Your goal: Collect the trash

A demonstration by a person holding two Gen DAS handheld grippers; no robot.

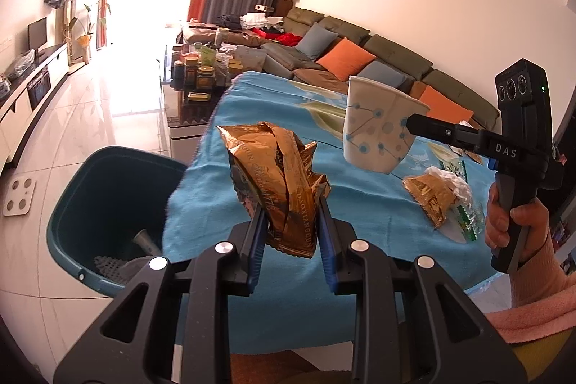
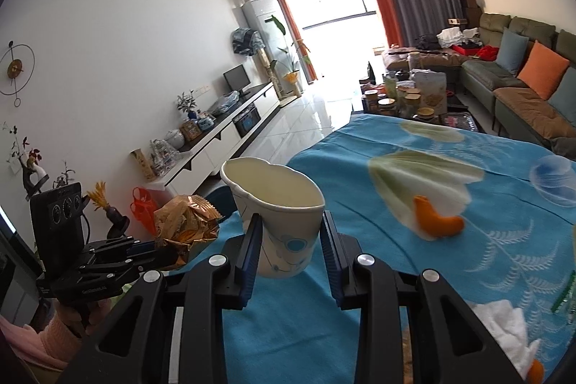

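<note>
Left tool clamps a crumpled gold snack wrapper between narrowly set blue pads; wrapper is lifted clear of the blue-cloth tabletop. Right tool pinches a paper cup across its lower body, rim squashed to an oval, mouth tilted up and away; cup is also off the cloth.

Key relation: the teal trash bin sits on the floor just beyond the tabletop's left edge, below and to the left of the left tool in the left wrist view. Bin mouth is open, some stuff already at the bottom. The wrapper hangs roughly over the cloth edge, so the left hand is clearly nearer the bin; the cup is further right over the tabletop, well apart from the bin.

Judgement: carry-to-bin phase, left drop probably comes first, cup has to cross over the wrapper side.

More trash left on the tabletop: another gold wrapper, white tissue, a green-printed clear wrapper, near the person's right hand.
</note>
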